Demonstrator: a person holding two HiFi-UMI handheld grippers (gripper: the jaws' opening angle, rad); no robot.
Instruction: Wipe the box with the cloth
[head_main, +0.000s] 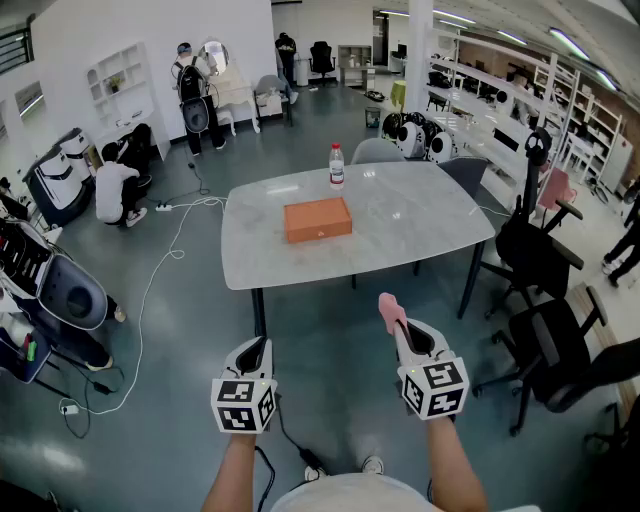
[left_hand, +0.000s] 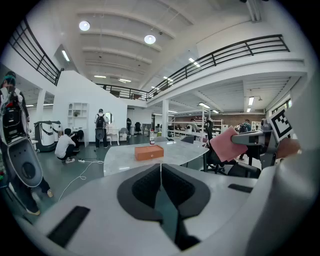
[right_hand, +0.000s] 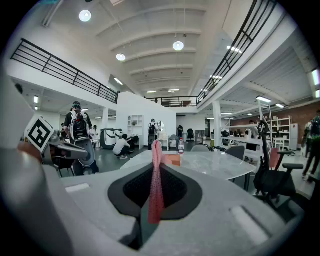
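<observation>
Right gripper (head_main: 401, 328) is pinching a pink cloth (head_main: 390, 309) that stands up out of its jaws. Left gripper (head_main: 257, 347) has its jaws pressed together on nothing. Both hang over the grey floor (head_main: 330, 330), short of the marble-look table's (head_main: 430, 215) near edge. The orange box (head_main: 318, 219) lies flat about mid-tabletop, with a water bottle (head_main: 337, 165) standing behind it at the far edge. Black office chairs (head_main: 540, 260) crowd the right end, and a white cable (head_main: 150, 287) trails off left. In the right gripper view, the cloth covers part of the box.
</observation>
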